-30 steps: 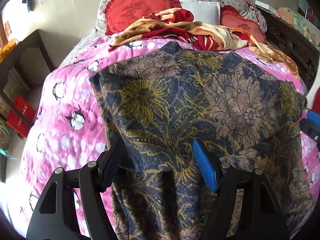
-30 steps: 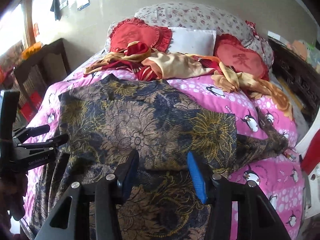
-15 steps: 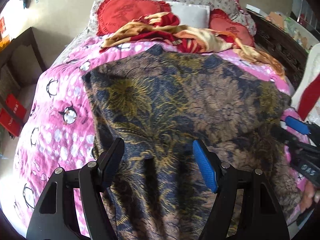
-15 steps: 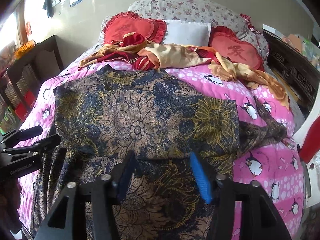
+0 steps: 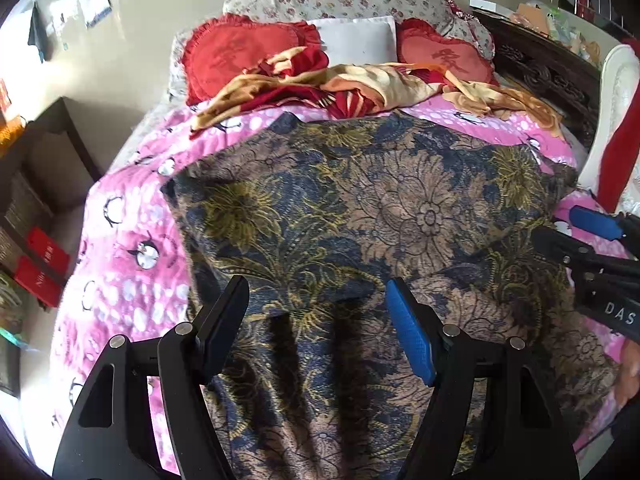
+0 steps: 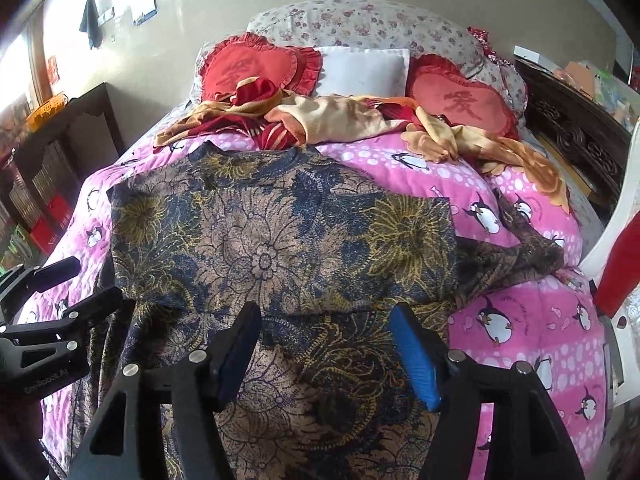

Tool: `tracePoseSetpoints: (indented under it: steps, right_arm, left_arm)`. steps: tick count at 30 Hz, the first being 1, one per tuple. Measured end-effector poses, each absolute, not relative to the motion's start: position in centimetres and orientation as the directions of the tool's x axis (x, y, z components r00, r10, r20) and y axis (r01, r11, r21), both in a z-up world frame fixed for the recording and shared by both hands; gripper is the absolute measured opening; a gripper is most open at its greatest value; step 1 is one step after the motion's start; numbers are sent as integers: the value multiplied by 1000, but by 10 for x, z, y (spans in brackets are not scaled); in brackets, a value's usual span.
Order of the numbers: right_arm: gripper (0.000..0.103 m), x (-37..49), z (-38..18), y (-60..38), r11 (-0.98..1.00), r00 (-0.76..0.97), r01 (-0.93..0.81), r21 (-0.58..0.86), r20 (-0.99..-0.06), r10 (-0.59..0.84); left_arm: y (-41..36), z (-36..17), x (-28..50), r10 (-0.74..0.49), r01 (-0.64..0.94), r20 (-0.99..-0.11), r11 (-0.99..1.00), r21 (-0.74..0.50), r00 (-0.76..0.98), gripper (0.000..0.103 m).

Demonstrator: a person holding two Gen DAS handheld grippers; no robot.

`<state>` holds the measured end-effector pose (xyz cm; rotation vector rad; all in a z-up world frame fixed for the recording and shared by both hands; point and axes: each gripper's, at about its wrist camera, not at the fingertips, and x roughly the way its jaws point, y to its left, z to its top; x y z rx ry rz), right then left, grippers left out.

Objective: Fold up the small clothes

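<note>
A dark blue, tan and gold floral garment (image 5: 360, 216) lies spread on the pink penguin blanket (image 5: 132, 216), its upper part folded flat and its lower part hanging over the near bed edge. It also shows in the right wrist view (image 6: 272, 248), with a crumpled sleeve (image 6: 520, 256) sticking out to the right. My left gripper (image 5: 318, 300) is open and empty above the garment's near left part. My right gripper (image 6: 326, 328) is open and empty above its near middle. Each gripper shows at the side of the other's view.
Red and tan clothes (image 6: 320, 120) lie heaped at the back of the bed. Red heart cushions (image 6: 256, 68) and a white pillow (image 6: 364, 72) lean on a floral headboard pillow. A dark shelf (image 6: 60, 152) stands left. A white chair (image 6: 616, 240) stands right.
Both grippers have drawn back and risen a little, so more of the bed shows. Both stay open. The garment has not moved.
</note>
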<state>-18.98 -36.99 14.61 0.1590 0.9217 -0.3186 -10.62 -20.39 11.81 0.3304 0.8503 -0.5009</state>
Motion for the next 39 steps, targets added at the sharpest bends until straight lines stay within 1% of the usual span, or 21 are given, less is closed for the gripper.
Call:
tracePoseSetpoints:
  steps: [7, 11, 14, 15, 18, 25, 28, 32, 35, 39]
  right_arm:
    - [66, -190, 141, -373, 937, 540, 348, -8, -816, -207]
    - [66, -189, 137, -374, 937, 533, 349, -5, -821, -203]
    - [66, -186, 135, -374, 937, 528, 348, -8, -824, -203]
    - [66, -185, 135, -375, 937, 527, 350, -8, -825, -204]
    - [66, -186, 137, -376, 937, 536, 350, 1, -820, -199]
    - [66, -192, 136, -381, 934, 542, 358, 17, -818, -192]
    - [66, -194, 135, -384, 935, 543, 354, 14, -817, -193]
    - [66, -199, 135, -398, 928, 551, 371, 23, -810, -200]
    - [66, -207, 135, -423, 914, 549, 405, 20, -805, -226]
    - [66, -225, 131, -485, 863, 515, 504, 16, -809, -285]
  left_arm:
    - [-206, 109, -103, -227, 519, -778, 842, 144, 585, 71]
    - [-206, 104, -100, -223, 519, -785, 843, 142, 577, 71]
    - [-208, 101, -98, -201, 509, -785, 846, 163, 586, 71]
    - [-208, 101, -98, -210, 513, -785, 844, 155, 583, 71]
    - [-205, 103, -98, -306, 551, -786, 833, 52, 536, 71]
    - [-211, 106, -101, -403, 594, -771, 803, -41, 492, 71]
    - [-216, 107, -104, -433, 614, -762, 787, -58, 482, 71]
    - [-223, 104, -96, -421, 615, -778, 786, -57, 466, 71]
    - [-220, 99, -80, -401, 583, -789, 810, -67, 466, 71]
    - [-215, 87, -55, -359, 532, -810, 844, -69, 464, 71]
